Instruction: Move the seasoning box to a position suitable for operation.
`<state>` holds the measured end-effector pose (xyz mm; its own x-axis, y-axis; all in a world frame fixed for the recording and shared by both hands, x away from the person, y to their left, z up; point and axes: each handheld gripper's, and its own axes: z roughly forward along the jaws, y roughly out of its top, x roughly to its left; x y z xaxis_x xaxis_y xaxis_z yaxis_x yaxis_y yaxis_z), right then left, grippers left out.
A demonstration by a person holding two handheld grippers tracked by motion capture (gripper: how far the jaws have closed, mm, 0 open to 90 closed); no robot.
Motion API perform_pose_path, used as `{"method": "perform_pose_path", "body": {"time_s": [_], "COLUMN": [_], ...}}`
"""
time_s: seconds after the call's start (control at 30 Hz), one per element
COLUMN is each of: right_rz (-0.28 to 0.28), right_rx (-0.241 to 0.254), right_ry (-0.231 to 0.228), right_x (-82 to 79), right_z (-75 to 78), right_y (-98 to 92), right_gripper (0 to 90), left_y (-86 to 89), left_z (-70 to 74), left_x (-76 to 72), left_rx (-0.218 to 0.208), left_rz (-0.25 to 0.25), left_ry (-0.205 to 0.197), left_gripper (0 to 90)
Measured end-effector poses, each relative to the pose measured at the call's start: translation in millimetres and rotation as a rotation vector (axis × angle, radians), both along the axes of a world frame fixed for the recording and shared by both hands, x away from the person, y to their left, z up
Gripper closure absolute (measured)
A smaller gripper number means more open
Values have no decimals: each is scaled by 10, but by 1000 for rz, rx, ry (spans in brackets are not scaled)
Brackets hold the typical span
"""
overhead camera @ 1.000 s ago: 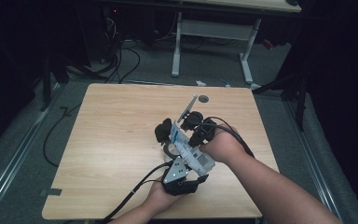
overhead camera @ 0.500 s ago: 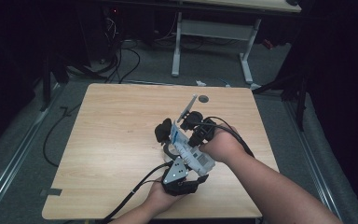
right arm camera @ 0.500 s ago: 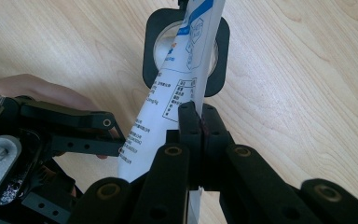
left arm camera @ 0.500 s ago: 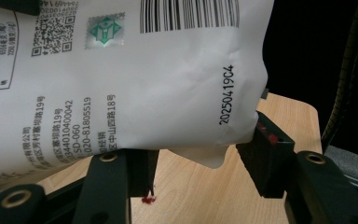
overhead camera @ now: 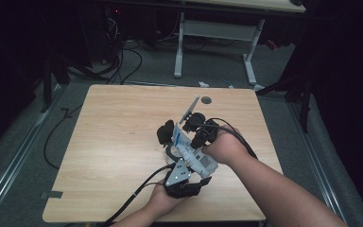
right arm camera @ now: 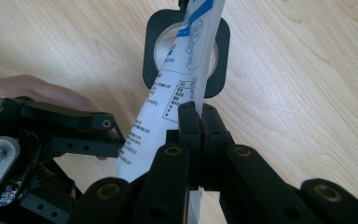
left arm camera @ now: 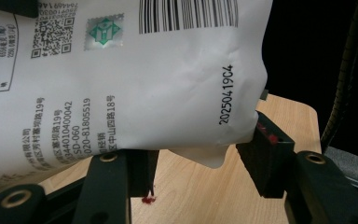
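The white printed plastic pouch (overhead camera: 193, 153) is held by both grippers: the left gripper (left arm camera: 198, 170) clamps its bulging end, the right gripper (right arm camera: 199, 128) pinches its flat edge beside; both grips should be kept firm, so nothing slips.

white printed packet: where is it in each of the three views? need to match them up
High view: white packet right of centre, between both grippers.
Left gripper view: packet covers the upper left, between the left gripper jaws.
Right gripper view: packet runs up the middle, edge clamped by the right gripper.
Shared landmark: wooden table.
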<state>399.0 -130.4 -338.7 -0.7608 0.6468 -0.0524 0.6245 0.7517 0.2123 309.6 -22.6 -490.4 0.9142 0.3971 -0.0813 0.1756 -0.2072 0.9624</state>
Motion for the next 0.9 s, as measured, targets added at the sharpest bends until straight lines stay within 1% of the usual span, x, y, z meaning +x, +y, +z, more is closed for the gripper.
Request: {"method": "perform_pose_path", "body": {"time_s": [0.1,0.2,0.5,0.9], "right_rz": [-6,5,-2,7], "right_rx": [2,0,-1,-7], "right_ry": [4,-2,0,-2], "right_x": [-2,6,5,7], "right_z": [3,4,6,19], "right_y": [6,8,23,35], "right_gripper": [899,899,899,899], "left_y": [1,4,8,15], "left_z": [3,5,10,23], "left_x": [2,4,5,0], "left_rx": [-3,-3,-6,-10], "left_rz": [0,2,1,0], "left_ry": [1,0,1,0], "left_gripper": [505,504,505,505]}}
